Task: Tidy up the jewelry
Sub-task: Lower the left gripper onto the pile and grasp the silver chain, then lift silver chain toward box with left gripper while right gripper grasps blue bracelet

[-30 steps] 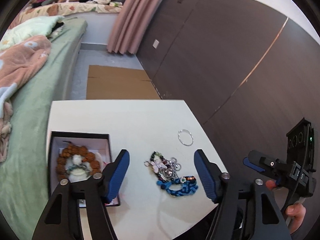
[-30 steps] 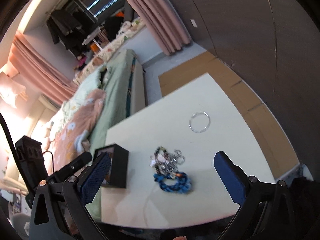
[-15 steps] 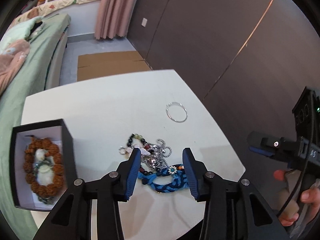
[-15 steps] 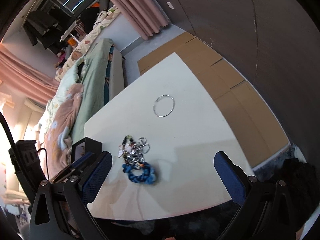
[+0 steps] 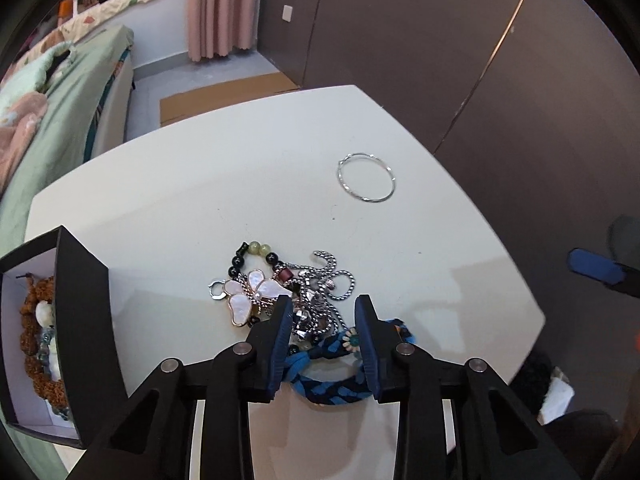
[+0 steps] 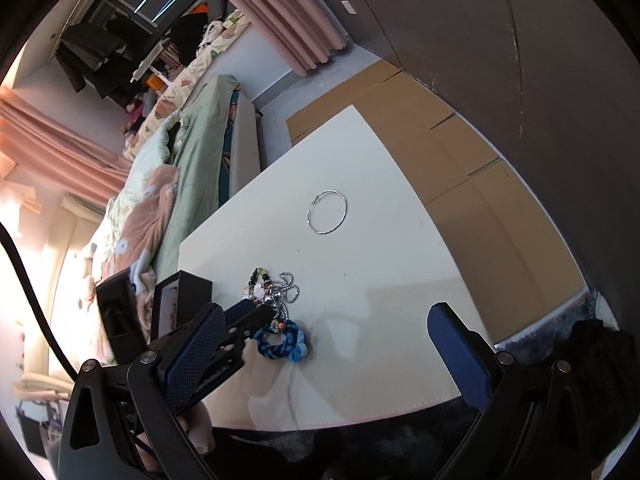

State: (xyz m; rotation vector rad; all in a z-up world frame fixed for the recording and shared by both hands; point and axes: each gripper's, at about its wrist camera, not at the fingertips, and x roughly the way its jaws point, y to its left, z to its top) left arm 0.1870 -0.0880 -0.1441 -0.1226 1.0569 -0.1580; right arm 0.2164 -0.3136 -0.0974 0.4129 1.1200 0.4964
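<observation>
A tangle of jewelry lies on the white table: a silver chain, a bead string with a pearly butterfly charm and a blue braided bracelet. My left gripper is low over this pile, jaws partly open on either side of the chain and bracelet, not closed on anything. A thin silver bangle lies apart, farther back. A black box at the left holds a brown bead bracelet. My right gripper is wide open and empty above the table's near edge; it sees the pile and bangle.
A bed with green and pink bedding runs along the table's left side. Dark wall panels stand behind and to the right. Flat cardboard lies on the floor past the table's far edge.
My left gripper has come down and forward onto the jewelry pile and its jaws have narrowed around it. The right gripper has swung a little, still wide open.
</observation>
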